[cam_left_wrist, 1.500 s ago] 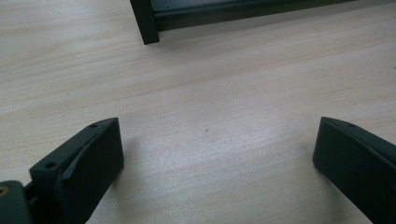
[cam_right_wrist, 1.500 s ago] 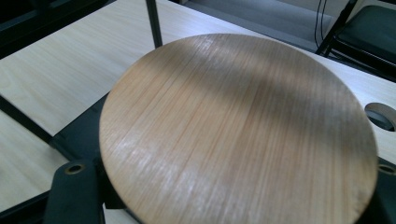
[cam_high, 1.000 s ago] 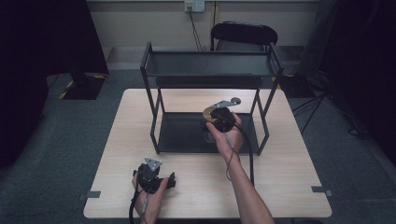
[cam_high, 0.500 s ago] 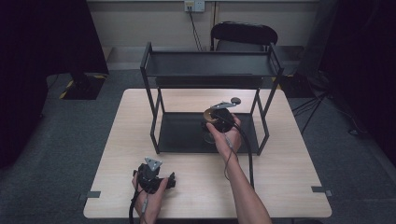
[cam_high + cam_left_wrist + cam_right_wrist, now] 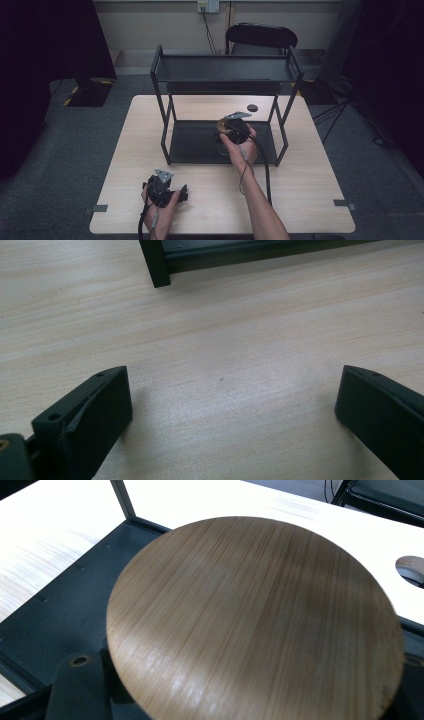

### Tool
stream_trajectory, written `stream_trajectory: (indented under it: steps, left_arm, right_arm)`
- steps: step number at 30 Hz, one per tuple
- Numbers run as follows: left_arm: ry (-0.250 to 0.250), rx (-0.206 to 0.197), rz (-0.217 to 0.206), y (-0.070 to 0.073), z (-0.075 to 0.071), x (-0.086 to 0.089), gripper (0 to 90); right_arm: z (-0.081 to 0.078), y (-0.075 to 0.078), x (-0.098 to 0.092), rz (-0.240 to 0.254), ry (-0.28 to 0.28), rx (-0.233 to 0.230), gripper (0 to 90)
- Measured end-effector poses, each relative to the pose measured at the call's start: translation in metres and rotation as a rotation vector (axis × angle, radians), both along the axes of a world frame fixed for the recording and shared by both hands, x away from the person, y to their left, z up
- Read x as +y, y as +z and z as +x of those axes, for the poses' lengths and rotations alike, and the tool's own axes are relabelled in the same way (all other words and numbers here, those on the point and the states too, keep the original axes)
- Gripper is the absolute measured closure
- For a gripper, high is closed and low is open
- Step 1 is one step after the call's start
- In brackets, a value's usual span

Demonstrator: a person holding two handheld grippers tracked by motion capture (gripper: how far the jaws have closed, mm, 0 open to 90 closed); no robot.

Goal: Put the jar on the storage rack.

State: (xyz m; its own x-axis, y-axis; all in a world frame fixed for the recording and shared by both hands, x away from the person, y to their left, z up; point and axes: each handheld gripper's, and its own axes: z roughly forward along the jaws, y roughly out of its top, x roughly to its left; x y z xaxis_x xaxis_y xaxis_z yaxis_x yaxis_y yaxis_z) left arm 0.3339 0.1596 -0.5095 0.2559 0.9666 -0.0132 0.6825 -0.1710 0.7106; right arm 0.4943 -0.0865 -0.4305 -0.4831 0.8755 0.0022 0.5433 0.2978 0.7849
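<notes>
High view: right gripper (image 5: 227,126) clamped on wooden disc (image 5: 223,125) over the rack (image 5: 222,70)'s lower shelf, between its posts; left gripper view: left gripper (image 5: 230,405) jaws wide apart (bare table (image 5: 250,330) between); right gripper view: disc overhangs the shelf edge.

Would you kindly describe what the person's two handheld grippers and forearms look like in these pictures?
Both grippers are black: the left gripper and the right gripper each carry a grey three-cornered plate on top and trail a dark cable along the forearm. The left gripper's fingers are blocky matte black pads with small screw holes. The forearms are bare, with no sleeves in view.
</notes>
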Motion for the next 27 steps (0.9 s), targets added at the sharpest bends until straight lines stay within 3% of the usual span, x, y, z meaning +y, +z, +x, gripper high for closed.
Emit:
stream_trajectory:
  steps: [8,21,27]
  left_arm:
    - [-0.001,0.0,0.002,0.0,0.0,0.0001,1.4]
    - [-0.001,0.0,0.002,0.0001,0.0001,0.0001,1.5]
    - [-0.001,0.0,0.001,0.0001,0.0001,0.0001,1.4]
  right_arm:
    - [-0.0086,-0.0041,-0.0011,-0.004,0.008,-0.019,26.3]
    - [-0.008,-0.0016,-0.0021,-0.009,0.022,0.014,25.2]
    - [-0.008,-0.001,-0.0009,-0.005,0.042,0.031,17.5]
